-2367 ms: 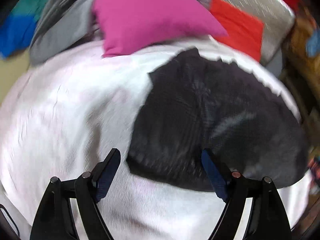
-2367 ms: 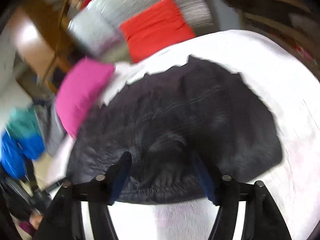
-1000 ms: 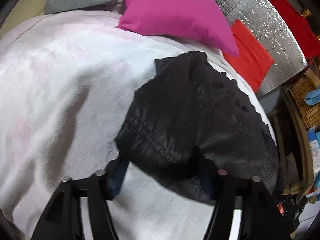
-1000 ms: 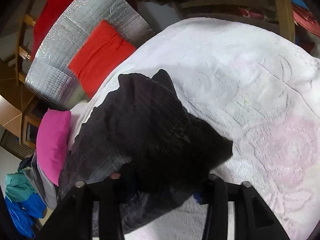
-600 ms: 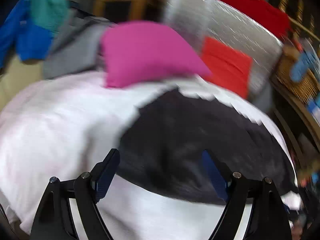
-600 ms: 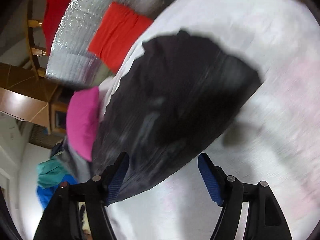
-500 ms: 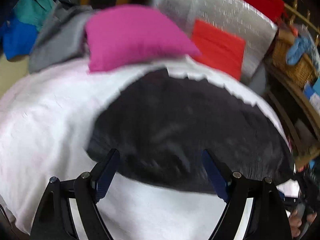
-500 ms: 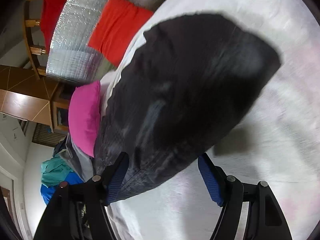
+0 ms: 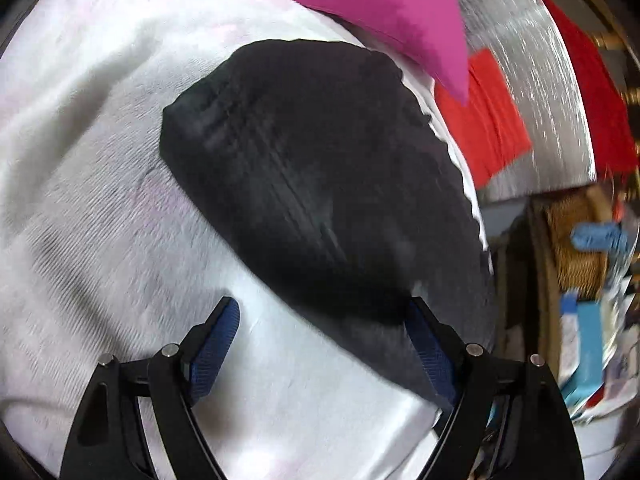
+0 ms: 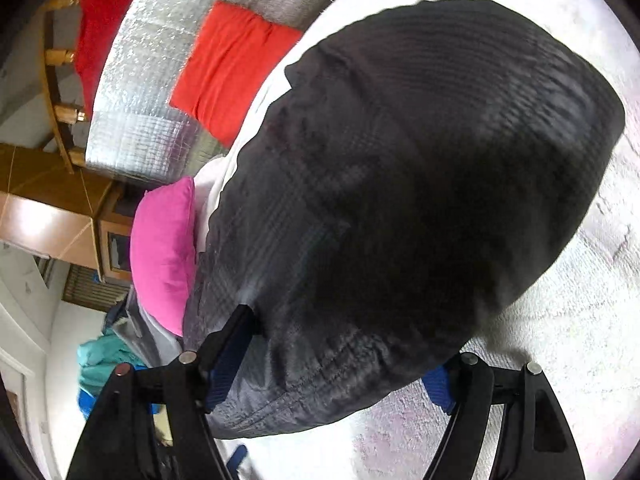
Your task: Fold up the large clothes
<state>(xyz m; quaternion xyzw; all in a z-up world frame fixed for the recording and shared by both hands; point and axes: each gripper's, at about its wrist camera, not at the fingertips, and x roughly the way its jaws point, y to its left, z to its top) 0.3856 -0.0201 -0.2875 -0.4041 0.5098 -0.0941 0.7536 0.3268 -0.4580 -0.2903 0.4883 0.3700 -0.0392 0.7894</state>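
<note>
A black quilted garment (image 9: 320, 168) lies folded into a bulky heap on a white fleecy blanket (image 9: 100, 208). In the left wrist view my left gripper (image 9: 322, 310) hovers open at the heap's near edge. Its right finger (image 9: 428, 344) is against the cloth's rim and its left finger (image 9: 216, 340) is over bare blanket. In the right wrist view the garment (image 10: 420, 184) fills the frame. My right gripper (image 10: 340, 344) stands open with the near fold bulging between its jaws. That fold hides most of the right pad (image 10: 436, 384).
A pink cushion (image 9: 380, 12) and a red cushion (image 9: 488, 120) sit beyond the garment against a silver quilted panel (image 9: 532, 64). A wicker basket (image 9: 576, 240) and clutter stand off the blanket's right edge. Wooden furniture (image 10: 48, 216) and teal and blue clothes (image 10: 100, 356) lie to the right wrist view's left.
Both grippers, which were closed on the black garment a second ago, have let go and opened. The left one rolled and dropped. The right one moved in over the near fold.
</note>
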